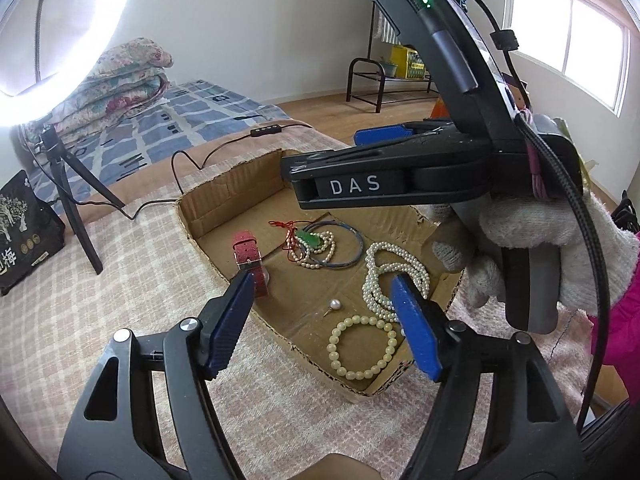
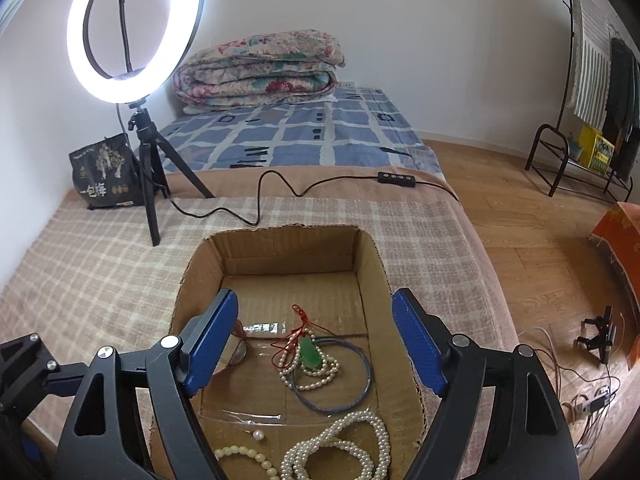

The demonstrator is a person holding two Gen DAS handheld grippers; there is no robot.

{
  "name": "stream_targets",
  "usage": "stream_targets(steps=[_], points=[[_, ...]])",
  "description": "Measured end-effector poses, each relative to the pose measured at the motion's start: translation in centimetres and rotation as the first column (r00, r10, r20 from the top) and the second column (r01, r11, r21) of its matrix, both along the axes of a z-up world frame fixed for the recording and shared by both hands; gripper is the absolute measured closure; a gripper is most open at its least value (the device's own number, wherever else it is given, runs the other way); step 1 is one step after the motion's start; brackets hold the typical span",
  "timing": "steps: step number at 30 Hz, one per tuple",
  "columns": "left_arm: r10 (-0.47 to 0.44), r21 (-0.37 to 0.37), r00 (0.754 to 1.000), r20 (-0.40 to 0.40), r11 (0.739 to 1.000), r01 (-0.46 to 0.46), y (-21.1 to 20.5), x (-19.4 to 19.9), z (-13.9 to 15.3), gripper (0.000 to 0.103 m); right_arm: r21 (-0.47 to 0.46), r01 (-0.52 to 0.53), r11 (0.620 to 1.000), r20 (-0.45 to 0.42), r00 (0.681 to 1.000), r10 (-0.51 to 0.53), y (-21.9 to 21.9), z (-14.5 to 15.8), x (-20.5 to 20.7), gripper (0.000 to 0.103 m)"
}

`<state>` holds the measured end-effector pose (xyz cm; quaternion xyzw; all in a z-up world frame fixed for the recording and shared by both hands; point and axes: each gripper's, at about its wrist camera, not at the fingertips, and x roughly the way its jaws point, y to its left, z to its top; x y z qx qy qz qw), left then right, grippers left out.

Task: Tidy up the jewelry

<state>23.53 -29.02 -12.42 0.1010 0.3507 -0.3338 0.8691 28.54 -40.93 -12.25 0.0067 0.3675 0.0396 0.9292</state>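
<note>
A bedroom, with a plaid blanket (image 2: 100,248) spread over the bed and a ring light (image 2: 134,32) at upper left of the right wrist view; on the blanket sits an open cardboard box (image 2: 288,248) holding all the jewelry. My left gripper (image 1: 322,320) and right gripper (image 2: 316,340) both stand spread, nothing between the pads, both hovering over the box. I count one red watch (image 1: 250,262) at the left, nearest my left gripper, strap running up the frame; one pearl necklace with green pendant (image 2: 310,356); one blue bangle (image 2: 360,384); one multi-strand pearl necklace (image 1: 394,276); one cream bead bracelet (image 1: 362,348); one loose pearl pin (image 1: 334,305).
</note>
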Motion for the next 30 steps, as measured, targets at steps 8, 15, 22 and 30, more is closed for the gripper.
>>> stream_targets(steps=[8,15,22,30], points=[[0.008,-0.009,1.0,0.021,1.0,-0.008,0.8,-0.7,1.3,0.029,-0.024,0.006,1.0,0.022,1.0,-0.005,0.2,1.7,-1.2,0.023],[0.017,-0.018,0.999,0.044,1.0,-0.016,1.9,-1.7,2.8,0.029,-0.041,0.012,0.999,0.039,0.999,-0.01,0.8,3.4,-2.7,0.023],[0.027,-0.028,0.998,0.062,0.999,-0.025,3.2,-2.9,4.3,0.029,-0.054,0.026,0.998,0.064,0.998,-0.022,1.5,5.2,-4.3,0.023],[0.045,-0.048,0.995,0.087,0.998,-0.041,5.2,-4.9,6.4,0.029,-0.049,0.058,0.997,0.085,0.995,-0.054,1.9,7.1,-6.6,0.023]])
